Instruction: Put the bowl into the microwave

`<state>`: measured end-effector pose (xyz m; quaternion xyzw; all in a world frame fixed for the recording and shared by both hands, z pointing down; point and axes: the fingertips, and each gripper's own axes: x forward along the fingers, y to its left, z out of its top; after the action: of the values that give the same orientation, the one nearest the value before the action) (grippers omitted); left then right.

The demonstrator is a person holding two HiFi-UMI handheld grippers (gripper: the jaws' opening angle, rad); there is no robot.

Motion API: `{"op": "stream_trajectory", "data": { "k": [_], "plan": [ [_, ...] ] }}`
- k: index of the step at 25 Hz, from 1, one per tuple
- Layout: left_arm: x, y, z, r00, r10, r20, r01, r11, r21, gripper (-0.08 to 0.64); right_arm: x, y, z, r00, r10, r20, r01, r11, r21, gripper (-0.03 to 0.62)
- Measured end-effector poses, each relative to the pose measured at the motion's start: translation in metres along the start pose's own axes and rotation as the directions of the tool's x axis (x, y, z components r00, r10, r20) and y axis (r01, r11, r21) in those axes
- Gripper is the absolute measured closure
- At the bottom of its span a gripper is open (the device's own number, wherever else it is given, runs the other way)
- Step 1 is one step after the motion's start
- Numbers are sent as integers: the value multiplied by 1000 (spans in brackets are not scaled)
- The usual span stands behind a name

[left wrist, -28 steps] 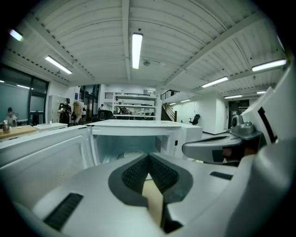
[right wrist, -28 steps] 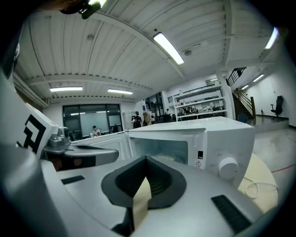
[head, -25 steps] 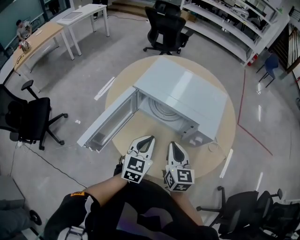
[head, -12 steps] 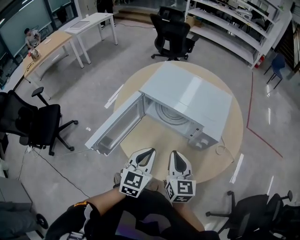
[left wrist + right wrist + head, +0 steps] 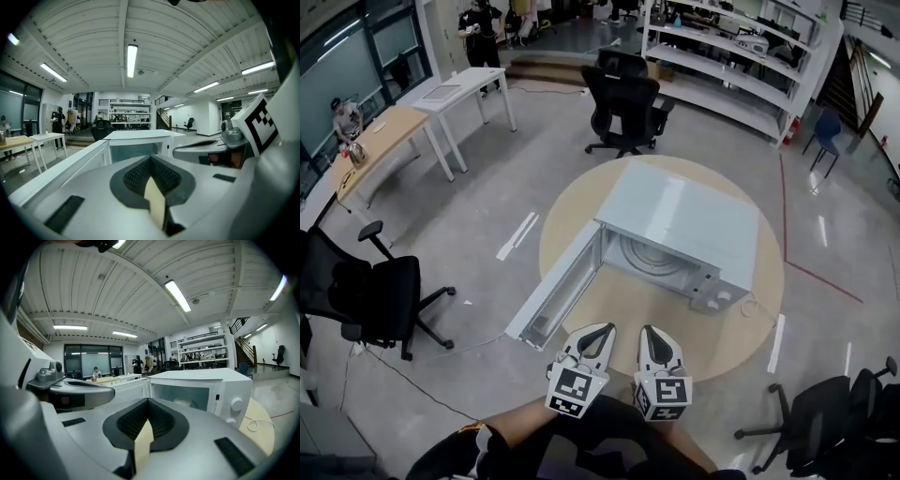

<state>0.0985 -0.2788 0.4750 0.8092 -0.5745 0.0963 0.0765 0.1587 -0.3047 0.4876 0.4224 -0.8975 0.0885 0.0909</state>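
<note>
The microwave (image 5: 684, 220) stands on the round desk (image 5: 675, 330), at 12 o'clock from both grippers. Its door (image 5: 558, 291) is open toward 8 o'clock. The left gripper (image 5: 598, 330) and the right gripper (image 5: 652, 330) have clenched jaws with nothing between them. A pale round shape (image 5: 183, 402) lies inside the microwave; I cannot tell if it is the bowl.
</note>
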Motion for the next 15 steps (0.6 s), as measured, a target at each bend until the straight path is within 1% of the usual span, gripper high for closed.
{"op": "stream_trajectory", "data": {
  "k": [6,12,15],
  "plan": [
    [-41,37,-5,1000,-27,8,27,1000,16,512,9,56,-1,1000,-17,-8,17,1000,1,575],
    [-75,68,-4,999,-37,33,36,999,19,512,18,103,11,1000,-9,24,9,1000,-18,575],
    [-90,80,-5,998,-49,49,48,999,20,512,21,124,12,1000,-14,24,15,999,-36,575]
  ]
}}
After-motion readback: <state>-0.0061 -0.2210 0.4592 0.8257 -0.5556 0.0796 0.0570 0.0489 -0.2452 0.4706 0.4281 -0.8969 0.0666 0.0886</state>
